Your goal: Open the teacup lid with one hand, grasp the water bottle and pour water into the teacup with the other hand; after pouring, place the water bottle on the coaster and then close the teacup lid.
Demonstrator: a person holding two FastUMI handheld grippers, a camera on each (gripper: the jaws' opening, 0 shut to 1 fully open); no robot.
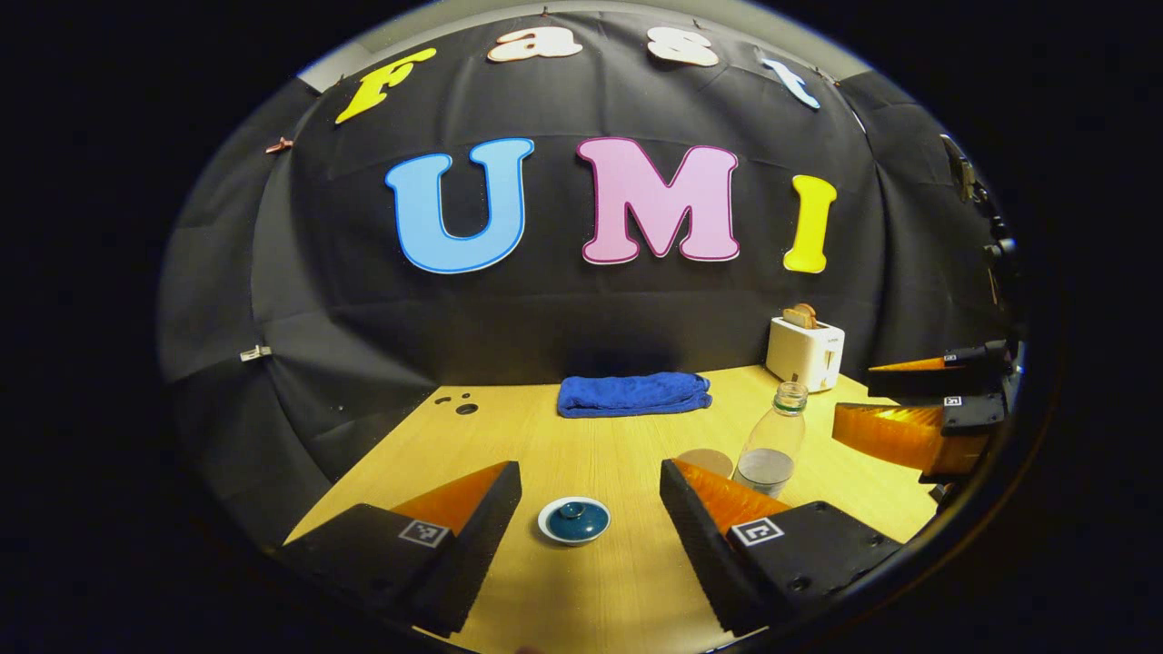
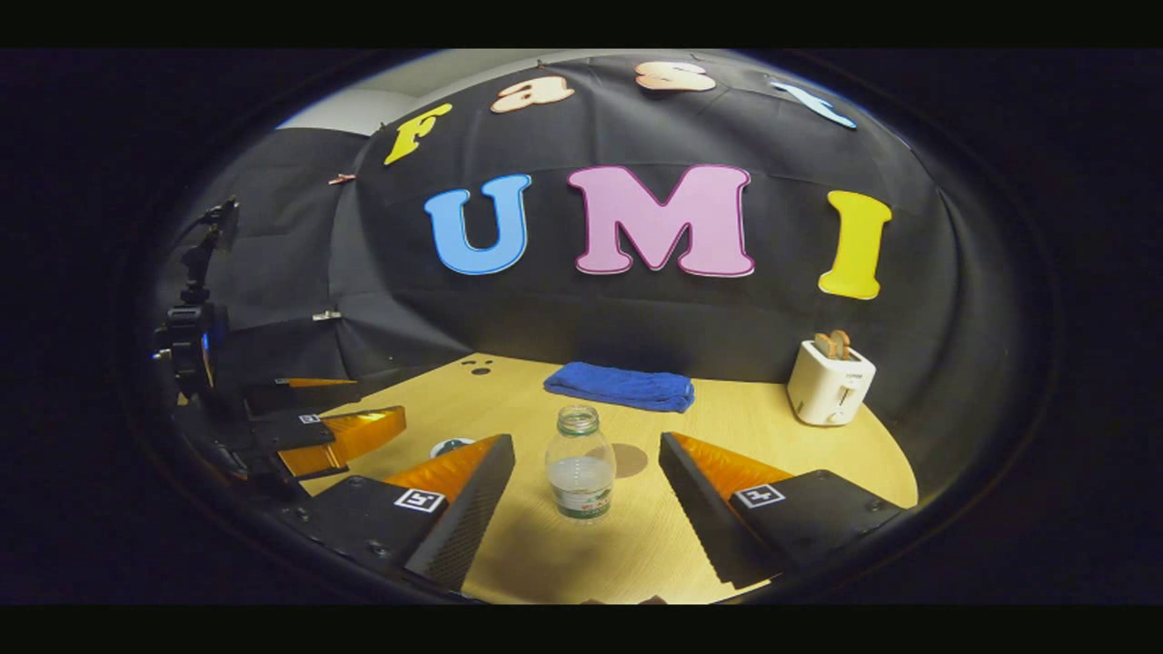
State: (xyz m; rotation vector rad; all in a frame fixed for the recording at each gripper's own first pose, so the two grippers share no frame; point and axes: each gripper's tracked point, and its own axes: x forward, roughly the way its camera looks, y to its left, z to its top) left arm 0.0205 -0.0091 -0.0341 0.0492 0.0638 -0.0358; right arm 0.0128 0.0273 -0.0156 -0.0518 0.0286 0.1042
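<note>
Both tools gaping, nothing held. Left tool (image 1: 591, 495) facing lidded cup (image 1: 573, 520) near front edge of bench (image 1: 627, 581); right tool (image 2: 586, 472) lining up on bottle (image 2: 580, 463) mid-bench, coaster (image 2: 627, 460) just behind. Nipping lid knob squarely, lifting straight, looks best

Dim booth, sharp centre (edges warped).

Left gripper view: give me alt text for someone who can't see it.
The left tool hangs open above a wooden table, its fingers on either side of a lidded teacup. To the right stand an uncapped bottle partly filled with water and a coaster, with the right tool beyond them. A blue towel and a toaster sit by the wall.
</note>
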